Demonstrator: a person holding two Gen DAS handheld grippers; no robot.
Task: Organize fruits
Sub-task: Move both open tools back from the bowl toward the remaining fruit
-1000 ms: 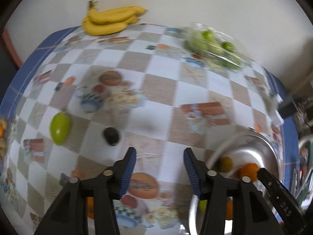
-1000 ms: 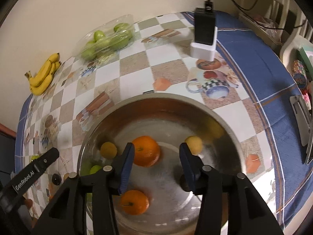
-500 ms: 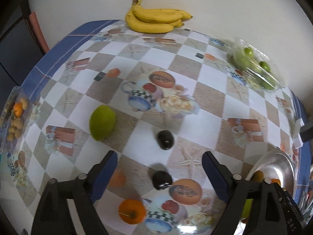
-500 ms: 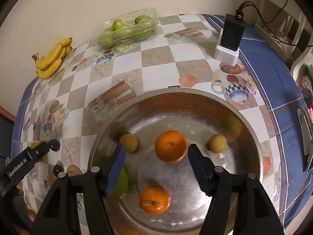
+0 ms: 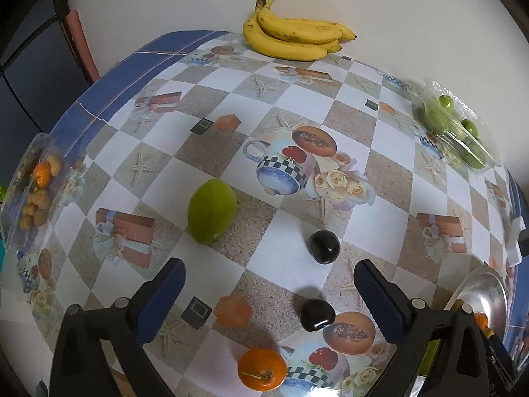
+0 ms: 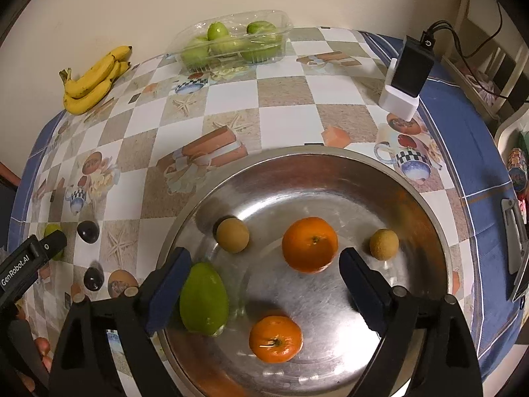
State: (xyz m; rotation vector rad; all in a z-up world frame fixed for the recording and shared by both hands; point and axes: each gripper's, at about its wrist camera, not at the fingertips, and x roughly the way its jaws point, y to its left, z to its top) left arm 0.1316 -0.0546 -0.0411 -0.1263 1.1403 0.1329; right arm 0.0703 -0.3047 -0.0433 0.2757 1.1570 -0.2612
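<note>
The left gripper stands wide, its jaws having just been opening, and grips nothing: between the blue pads lies only the tablecloth, with a dark plum low between them and touching neither. A second plum sits just above the gap, right of centre. An orange lies at the bottom of the frame, below the first plum. A green mango rests left of centre, above the left pad. Bananas lie at the top against the wall, a clear tray of green fruit at the upper right, and a clear box of small fruit at the left edge. The rim of the steel bowl shows at the lower right.

The right gripper is also well open, its jaws having just been opening, and holds nothing. It hangs over the bowl. A second mango lies just beside the left pad; whether they touch is unclear. A large orange sits above the gap, a smaller orange below it, and two small brown fruits at either side. In the right view the bananas are at the upper left, the tray at top centre, a black charger on a white block at the upper right, and the plums and the left gripper's tip at the left.
</note>
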